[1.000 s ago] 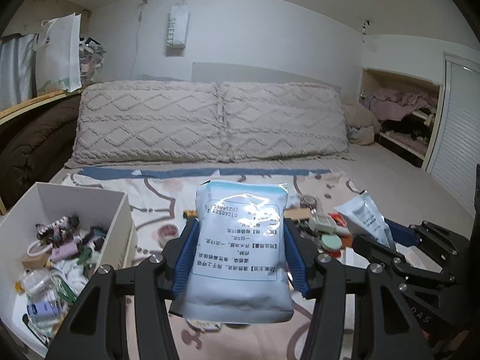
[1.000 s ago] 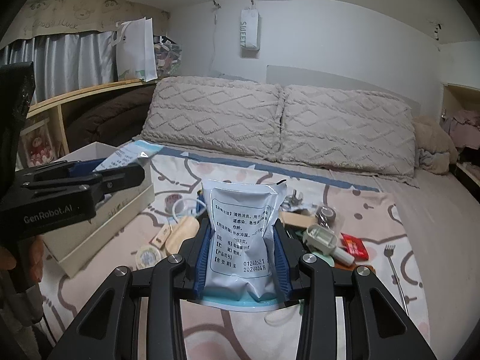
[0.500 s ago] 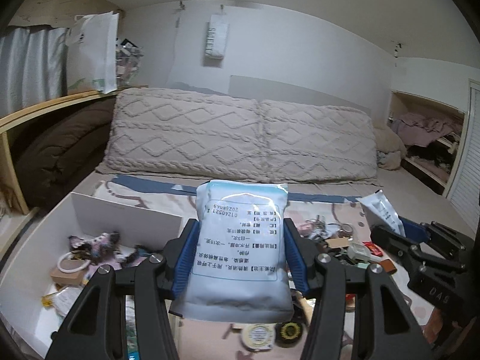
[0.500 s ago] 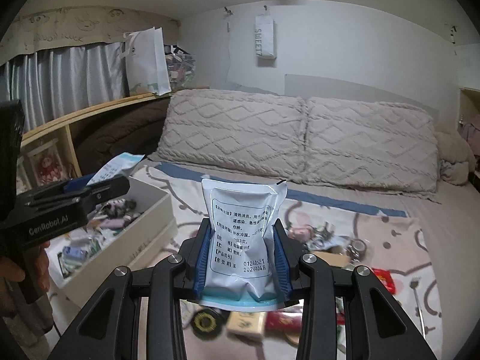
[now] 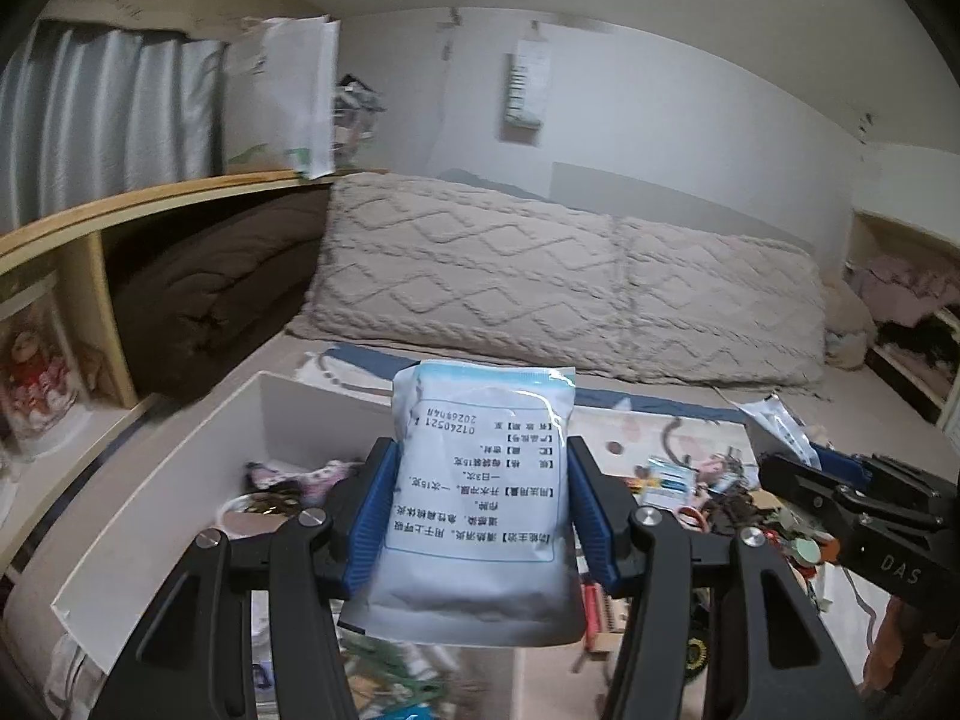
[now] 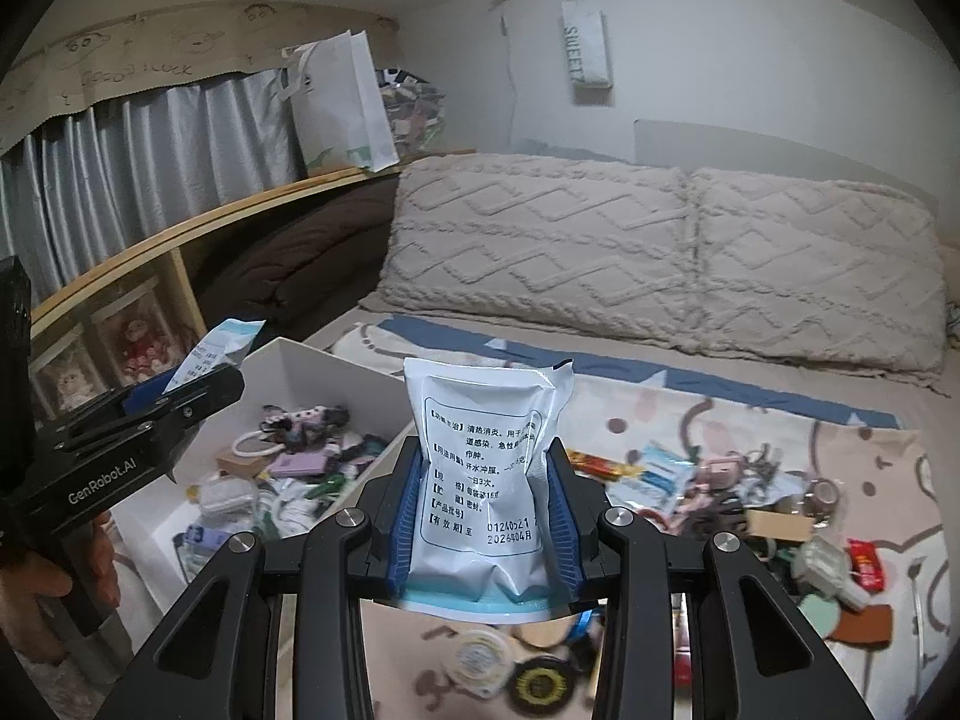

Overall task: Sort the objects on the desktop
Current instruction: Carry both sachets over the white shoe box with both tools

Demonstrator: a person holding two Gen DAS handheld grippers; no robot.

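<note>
landmark: two cable-knit pillows point(image 6: 660, 258) at the head of the bed | brown quilt point(image 6: 300, 264) just left of them | wooden shelf point(image 6: 198, 222) above the quilt | white bag point(image 6: 342, 108) on that shelf | "SWEET" hanging sign point(image 6: 588, 51) on the wall above the pillows

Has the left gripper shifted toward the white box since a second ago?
Yes. The left gripper with its sachet has swung left: the white box, earlier off to its left, now lies beneath it.

The box point(image 6: 282, 366) sits on the bed point(image 6: 750, 420) left of the scattered clutter point(image 6: 750, 492), pillows point(image 6: 660, 258) behind.
</note>
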